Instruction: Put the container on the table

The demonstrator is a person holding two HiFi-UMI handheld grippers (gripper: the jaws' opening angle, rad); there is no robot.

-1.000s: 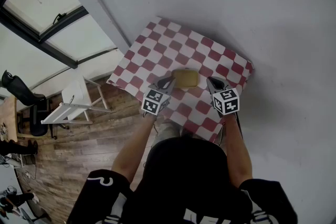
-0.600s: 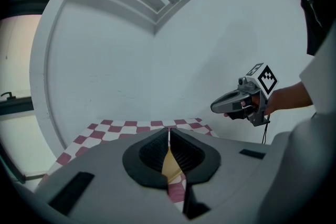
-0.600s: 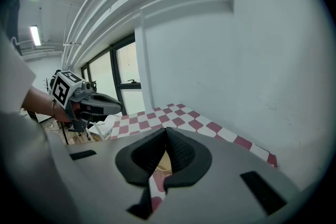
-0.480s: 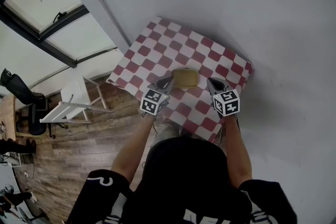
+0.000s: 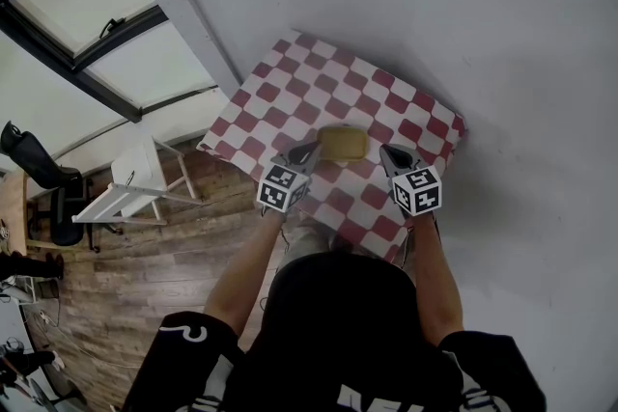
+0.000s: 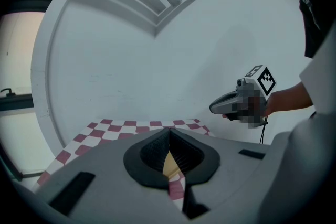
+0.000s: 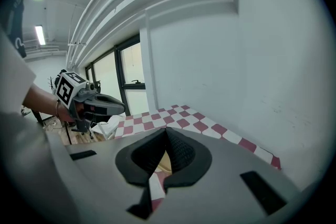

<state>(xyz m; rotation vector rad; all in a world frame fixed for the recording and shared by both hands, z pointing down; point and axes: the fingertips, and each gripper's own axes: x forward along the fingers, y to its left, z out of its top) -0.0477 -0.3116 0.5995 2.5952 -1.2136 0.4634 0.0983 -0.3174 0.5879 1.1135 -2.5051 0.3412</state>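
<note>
Two grippers sit low over the near side of the checkered table [image 5: 319, 77], one on each side of the tan container [image 5: 343, 143]. The container rests flat on the red-and-white cloth, a little nearer the person's edge than the wall, and neither gripper holds it.

On the container's left, the left gripper [image 5: 309, 151] points toward its near left corner, the tip just beside it; the head view does not settle whether they touch. In the left gripper view its two black ribbed pads [image 6: 157, 150] are pressed together at the tips with nothing pinched between them. Only a narrow slit remains below the meeting point, and through it show a sliver of tan and some checkered cloth [image 6: 113, 128].

On the other side, the right gripper [image 5: 388, 152] stands near the container's right end with a small strip of cloth between them. Its pads [image 7: 178, 152] are likewise closed tip to tip and hold nothing, with a tan sliver and red-and-white squares showing in the slit beneath.

Each gripper view catches the other gripper across the table: the right one [image 6: 234, 103] against the plain white wall [image 6: 157, 71], the left one [image 7: 92, 104] in front of a dark-framed window [image 7: 126, 86].
</note>
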